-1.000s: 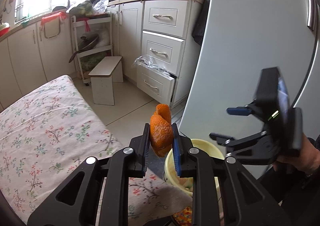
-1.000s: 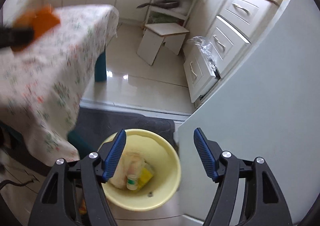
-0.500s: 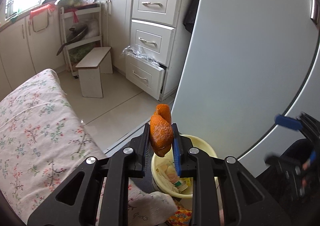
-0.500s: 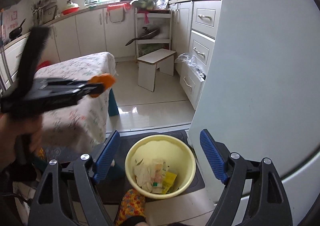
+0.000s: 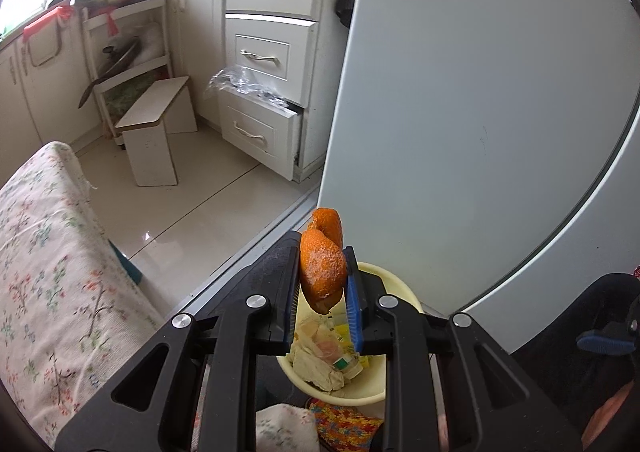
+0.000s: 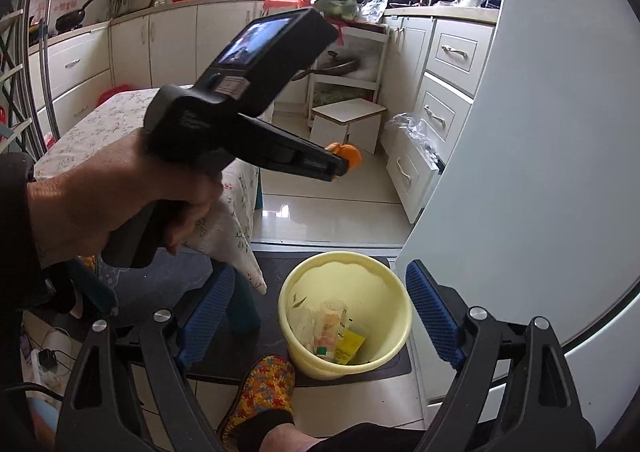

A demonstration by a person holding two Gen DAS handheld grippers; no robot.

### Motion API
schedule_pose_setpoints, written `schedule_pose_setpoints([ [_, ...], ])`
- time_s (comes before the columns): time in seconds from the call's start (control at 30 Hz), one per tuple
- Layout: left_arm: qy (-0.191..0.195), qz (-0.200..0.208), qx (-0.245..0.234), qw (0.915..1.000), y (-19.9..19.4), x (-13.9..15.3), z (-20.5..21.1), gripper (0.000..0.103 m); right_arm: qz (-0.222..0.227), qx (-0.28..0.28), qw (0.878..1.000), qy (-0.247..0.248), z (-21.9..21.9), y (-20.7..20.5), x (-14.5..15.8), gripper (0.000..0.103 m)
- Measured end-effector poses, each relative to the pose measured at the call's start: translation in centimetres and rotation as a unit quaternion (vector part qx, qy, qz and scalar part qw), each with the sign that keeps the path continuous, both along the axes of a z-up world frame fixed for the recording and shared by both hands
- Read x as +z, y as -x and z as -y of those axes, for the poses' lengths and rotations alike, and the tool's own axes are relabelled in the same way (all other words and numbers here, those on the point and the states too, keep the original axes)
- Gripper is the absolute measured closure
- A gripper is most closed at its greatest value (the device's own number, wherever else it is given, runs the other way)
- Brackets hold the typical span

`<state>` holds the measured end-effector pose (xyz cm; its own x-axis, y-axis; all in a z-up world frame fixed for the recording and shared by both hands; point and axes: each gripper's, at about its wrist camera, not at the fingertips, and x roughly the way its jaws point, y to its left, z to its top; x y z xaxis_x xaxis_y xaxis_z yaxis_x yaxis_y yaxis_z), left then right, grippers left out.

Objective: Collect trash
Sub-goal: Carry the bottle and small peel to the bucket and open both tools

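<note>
My left gripper (image 5: 323, 284) is shut on a piece of orange peel (image 5: 322, 264) and holds it in the air above the near rim of a yellow trash bucket (image 5: 404, 292) on the floor. The bucket holds crumpled paper and wrappers (image 5: 324, 352). In the right wrist view the left gripper (image 6: 340, 166) with the peel (image 6: 349, 153) is up and left of the bucket (image 6: 384, 288). My right gripper (image 6: 320, 316) is open and empty, its blue pads (image 6: 434, 316) on either side of the bucket from above.
A white fridge door (image 5: 460, 124) stands right of the bucket. A table with a floral cloth (image 5: 44, 264) is on the left. A small white stool (image 5: 154, 132) and an open bottom drawer (image 5: 260, 128) are beyond. My slippered foot (image 6: 260, 392) is beside the bucket.
My left gripper has carried the peel forward and down over the bucket. The right gripper has drawn back and lifted its view, staying open.
</note>
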<state>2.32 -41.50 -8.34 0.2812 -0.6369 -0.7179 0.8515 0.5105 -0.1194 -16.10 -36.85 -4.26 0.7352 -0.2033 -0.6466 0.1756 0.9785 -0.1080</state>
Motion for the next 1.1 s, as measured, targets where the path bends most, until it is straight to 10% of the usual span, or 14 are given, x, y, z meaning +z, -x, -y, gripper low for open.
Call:
schedule_pose_setpoints([
  [0.27, -0.031, -0.003, -0.024, 0.9992, 0.5, -0.9, 3.8, 0.083, -0.002, 0.005, 1.0, 0.006, -0.6, 0.4, -0.6, 0.019],
  [0.63, -0.065, 0.008, -0.027, 0.9975, 0.9, -1.7, 6.5, 0.033, -0.004, 0.001, 1.0, -0.001, -0.2, 0.4, -0.7, 0.019],
  [0.8, -0.071, 0.042, 0.003, 0.9965, 1.0, -1.0, 5.8, 0.013, -0.001, 0.002, 1.0, -0.001, -0.2, 0.4, -0.6, 0.018],
  [1.1, -0.086, 0.134, 0.118, 0.98, 1.5, 2.0, 2.3, 0.008, -0.002, -0.002, 1.0, 0.01, -0.3, 0.4, -0.6, 0.013],
])
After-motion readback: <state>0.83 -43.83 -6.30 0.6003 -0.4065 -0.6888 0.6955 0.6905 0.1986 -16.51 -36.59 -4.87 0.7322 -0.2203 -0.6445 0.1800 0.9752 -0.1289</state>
